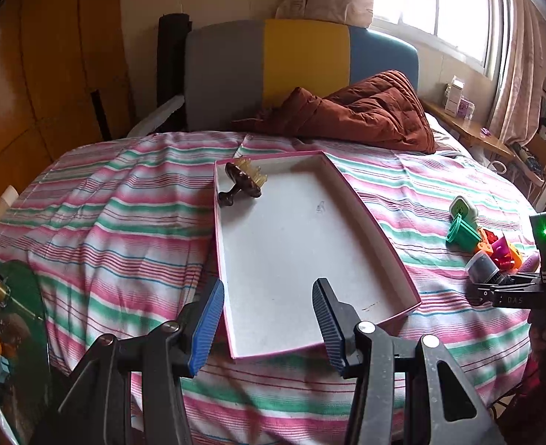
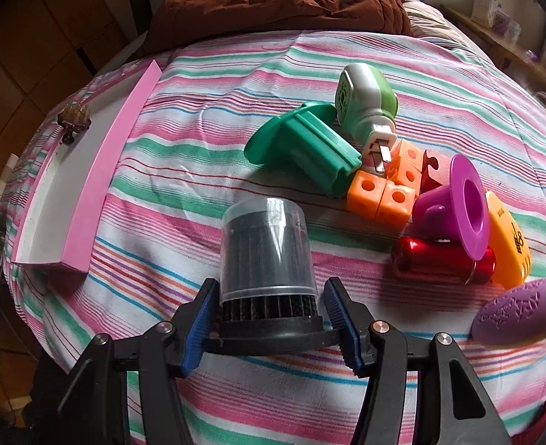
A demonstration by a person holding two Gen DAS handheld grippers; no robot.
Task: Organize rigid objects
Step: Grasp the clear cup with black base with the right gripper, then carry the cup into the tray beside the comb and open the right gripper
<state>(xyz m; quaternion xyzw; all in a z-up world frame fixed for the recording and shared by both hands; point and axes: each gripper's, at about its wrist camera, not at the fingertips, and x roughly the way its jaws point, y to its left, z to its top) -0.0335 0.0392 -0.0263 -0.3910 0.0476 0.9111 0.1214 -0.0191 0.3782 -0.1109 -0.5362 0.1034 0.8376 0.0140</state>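
One black cylinder under a clear cap [image 2: 267, 256] stands on the striped bed [image 2: 198, 118], clamped at its base by the right hand-held gripper [image 2: 269, 328]. Beside it lies a toy pile [image 2: 402, 185]. The left hand-held gripper [image 1: 269, 328] hangs apart, empty, over the pink-edged tray's near corner [image 1: 391, 248].

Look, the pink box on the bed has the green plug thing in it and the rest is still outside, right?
Not quite. The pink box holds a brown brush, not the green plug. The left wrist view shows this. The plug lies outside on the striped bedspread with the other things.
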